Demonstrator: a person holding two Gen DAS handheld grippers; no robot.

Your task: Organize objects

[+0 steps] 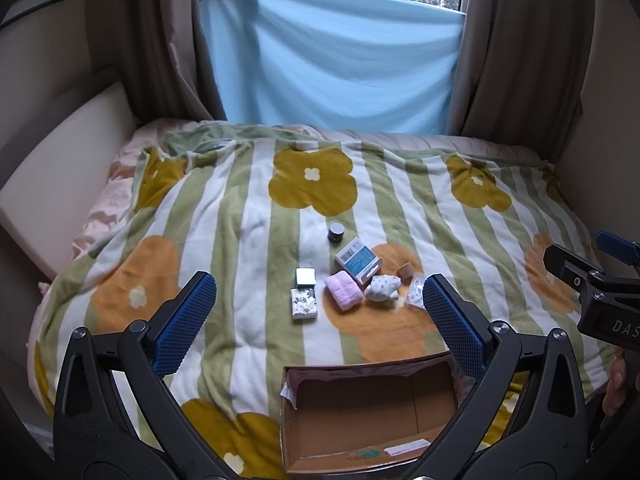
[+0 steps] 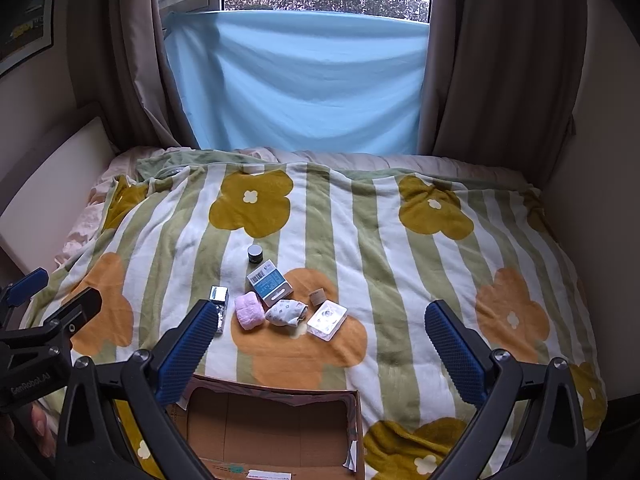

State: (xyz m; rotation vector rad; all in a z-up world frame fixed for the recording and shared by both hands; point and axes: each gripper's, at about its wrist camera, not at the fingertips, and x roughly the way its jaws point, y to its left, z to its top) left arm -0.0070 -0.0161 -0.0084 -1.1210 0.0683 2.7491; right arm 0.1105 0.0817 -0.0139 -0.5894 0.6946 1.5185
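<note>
Blue-padded left gripper and right gripper both gape wide over the open brown cardboard box — small items cluster beyond; the clear plastic packet shows fully only from the right wrist — left's finger clips it.

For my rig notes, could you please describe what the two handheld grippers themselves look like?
Both match: black plastic frames with triangular cutouts and round silver pivot bolts, each carrying two fingers faced with blue, finely gridded pads. The left gripper and right gripper show the same build. Seen from the side, the right's body bears white lettering "DAS", the left's "GenRobot.AI". No cables or sleeves show.
</note>
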